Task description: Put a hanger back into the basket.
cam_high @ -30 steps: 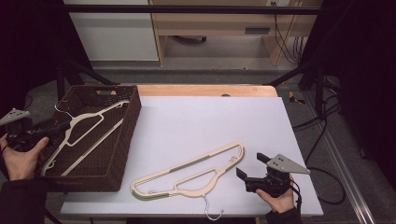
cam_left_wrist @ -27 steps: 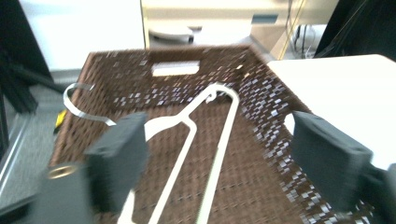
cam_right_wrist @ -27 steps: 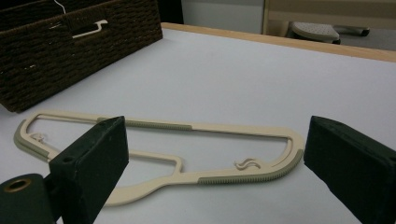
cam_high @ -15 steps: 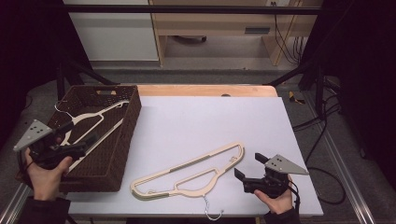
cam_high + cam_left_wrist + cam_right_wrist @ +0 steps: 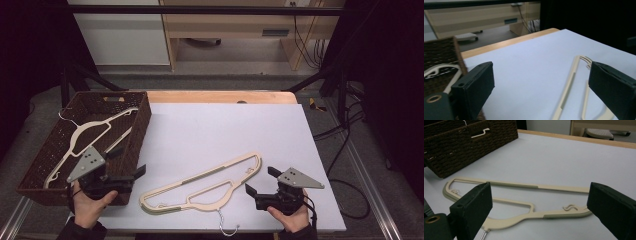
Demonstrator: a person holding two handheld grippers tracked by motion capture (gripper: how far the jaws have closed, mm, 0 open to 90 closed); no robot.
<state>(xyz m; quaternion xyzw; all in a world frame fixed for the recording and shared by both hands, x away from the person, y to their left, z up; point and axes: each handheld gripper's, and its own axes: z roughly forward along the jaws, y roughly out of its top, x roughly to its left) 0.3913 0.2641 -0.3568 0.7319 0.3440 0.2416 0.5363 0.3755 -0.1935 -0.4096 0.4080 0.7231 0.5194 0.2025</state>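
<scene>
- High view, far left: dark brown woven wicker basket (image 5: 35, 172) sits on the left edge of the table, half off the white sheet. One cream plastic clothes hanger (image 5: 85, 137) lies inside it, metal hook up near the back left corner.
- Left gripper (image 5: 136, 166) is held in the person's left hand (image 5: 90, 202) over the basket's front right corner, pointing right across the table. Its jaws have just been opening and now stand wide apart, nothing between them.
- Left gripper view: basket wall and the hanger inside it show behind the left jaw. Open white table surface (image 5: 529, 65) lies between the jaws, and one end of the second hanger shows beside the right jaw. No contact with either hanger.
- Centre: second cream plastic hanger with grey-green ribbed grip strips (image 5: 200, 185) lies flat on the white sheet near the front edge, long axis running diagonally from lower left to upper right. Its metal hook (image 5: 225, 229) hangs over the front edge of the table.
- Right gripper (image 5: 259, 180) is held in the person's right hand (image 5: 290, 220) just beside that hanger's right end, pointing left at it. Jaws spread, released.
- Right gripper view: the hanger lies across the gap between the jaws. The right jaw looks like it's close to the notched end, but pads don't seem to touch it; angle is low, so not certain.
- Wooden table edge (image 5: 220, 96) runs along the back, behind the white sheet.
</scene>
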